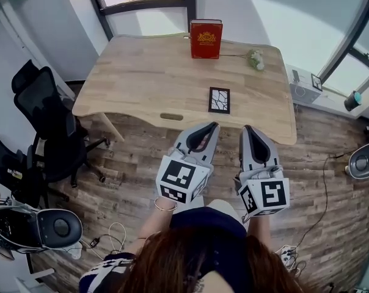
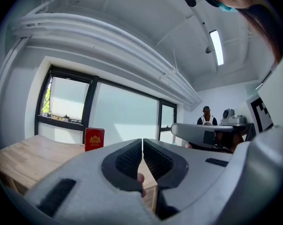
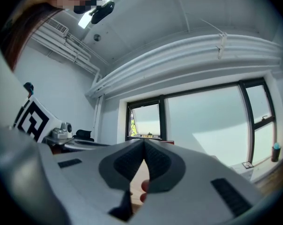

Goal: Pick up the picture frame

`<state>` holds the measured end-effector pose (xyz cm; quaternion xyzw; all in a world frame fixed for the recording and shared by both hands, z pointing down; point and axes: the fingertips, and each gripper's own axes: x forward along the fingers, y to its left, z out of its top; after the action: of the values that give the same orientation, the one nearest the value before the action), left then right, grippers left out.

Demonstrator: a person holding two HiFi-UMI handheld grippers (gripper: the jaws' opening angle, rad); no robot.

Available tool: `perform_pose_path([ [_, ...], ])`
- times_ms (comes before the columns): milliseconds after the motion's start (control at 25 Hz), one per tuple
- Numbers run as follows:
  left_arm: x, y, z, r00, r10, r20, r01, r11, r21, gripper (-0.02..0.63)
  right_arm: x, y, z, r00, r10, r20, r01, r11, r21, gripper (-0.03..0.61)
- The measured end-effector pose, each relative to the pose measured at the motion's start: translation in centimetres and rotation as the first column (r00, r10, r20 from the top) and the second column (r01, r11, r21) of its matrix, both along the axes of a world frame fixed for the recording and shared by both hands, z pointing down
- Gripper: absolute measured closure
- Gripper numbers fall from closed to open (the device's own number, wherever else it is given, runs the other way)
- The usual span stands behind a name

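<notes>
Our left tongs (image 1: 210,126) and right tongs (image 1: 248,128) sit closed and empty at centre frame. The picture frame (image 1: 219,99) lies, seemingly flat, just above them on the table (image 1: 142,78), untouched. We judge the pickup not yet begun.

We see a black picture frame (image 1: 219,100) around white with dark branching lines, a red book (image 1: 206,39) with a gold crest, and a pale wood-grain counter (image 1: 142,78).
</notes>
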<state>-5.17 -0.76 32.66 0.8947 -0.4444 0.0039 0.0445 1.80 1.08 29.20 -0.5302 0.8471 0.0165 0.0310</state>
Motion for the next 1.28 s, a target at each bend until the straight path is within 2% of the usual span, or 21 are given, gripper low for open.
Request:
perform_pose_path([
  [160, -0.5, -0.8, 0.5, 1.0, 0.007, -0.018, -0.007, 1.0, -0.02, 0.581, -0.6, -0.4, 0.5, 1.0, 0.015, -0.025, -0.016, 1.0, -0.014, 0.554],
  [680, -1.1, -3.9, 2.5, 1.0, 0.006, -0.013, -0.007, 0.998, -0.06, 0.581, -0.5, -4.2, 2.0, 0.999, 0.044, -0.011, -0.045, 0.998, -0.044, 0.554],
  [1280, 0.3, -12.3, 1.9, 1.0, 0.019, 0.007, -0.018, 0.998, -0.055, 0.581, 0.2, -12.7, 1.7, 0.999, 0.027, -0.041, -0.029, 0.999, -0.041, 0.552],
])
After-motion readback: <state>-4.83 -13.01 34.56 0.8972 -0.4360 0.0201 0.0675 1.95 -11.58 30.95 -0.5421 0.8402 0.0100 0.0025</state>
